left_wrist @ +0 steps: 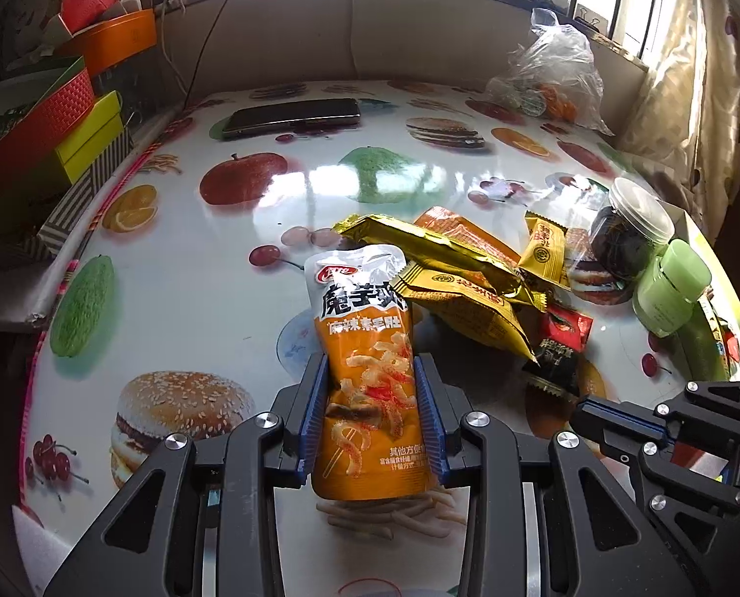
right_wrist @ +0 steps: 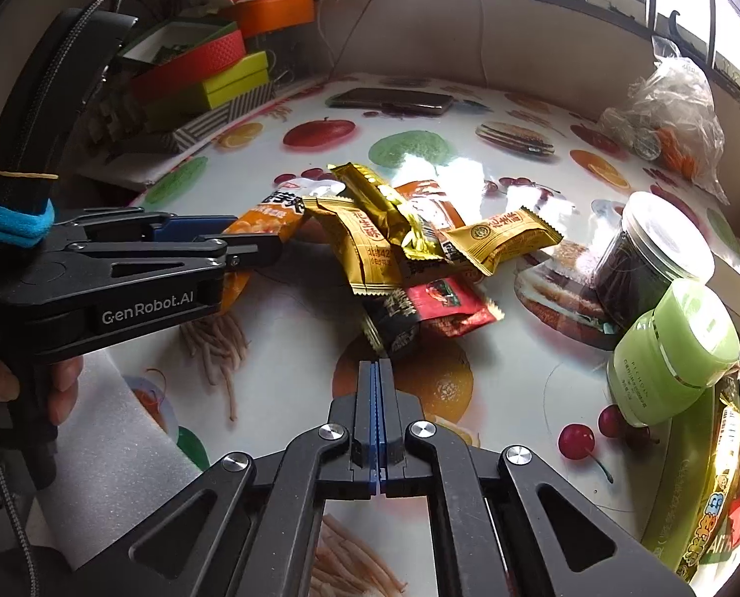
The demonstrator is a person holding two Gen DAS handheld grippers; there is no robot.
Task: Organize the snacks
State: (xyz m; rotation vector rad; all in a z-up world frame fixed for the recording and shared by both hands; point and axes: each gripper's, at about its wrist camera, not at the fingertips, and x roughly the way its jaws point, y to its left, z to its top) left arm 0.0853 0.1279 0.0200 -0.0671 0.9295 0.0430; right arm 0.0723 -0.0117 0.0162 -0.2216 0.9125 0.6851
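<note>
Left gripper (left_wrist: pixel 370 398) clamps orange pouch (left_wrist: pixel 365 348), pile (left_wrist: pixel 469 268) at its 2 o'clock | right gripper (right_wrist: pixel 376 373) closed, empty | we lift pouch straight, avoid dragging gold wrappers (right_wrist: pixel 370 229).

We cannot read the small print on the pale green plastic jar (right_wrist: pixel 676 353); the flat green packet (right_wrist: pixel 703 492) runs off frame.
</note>
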